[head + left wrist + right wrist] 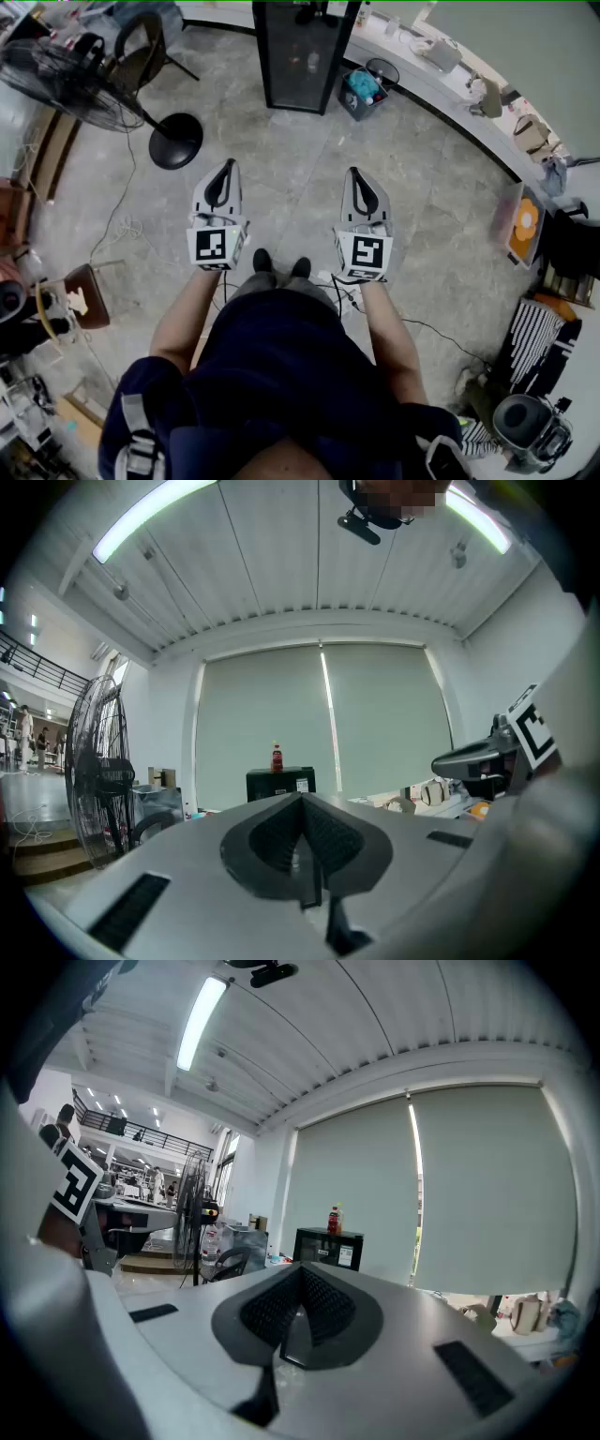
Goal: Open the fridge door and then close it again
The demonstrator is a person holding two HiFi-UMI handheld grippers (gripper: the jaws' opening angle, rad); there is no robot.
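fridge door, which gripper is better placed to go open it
Right, narrowly. Both grippers are shut, empty and far from the small black glass-door fridge; in the head view the right gripper lines up with its right edge, while the left gripper sits further aside. Which side it opens from cannot be told.

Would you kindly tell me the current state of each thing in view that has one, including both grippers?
fridge: door closed, standing well ahead of both grippers.
bottle: upright on top of the fridge.
left gripper: shut, nothing between its jaws.
right gripper: shut, nothing between its jaws.
floor fan: upright; whether it is running cannot be told.
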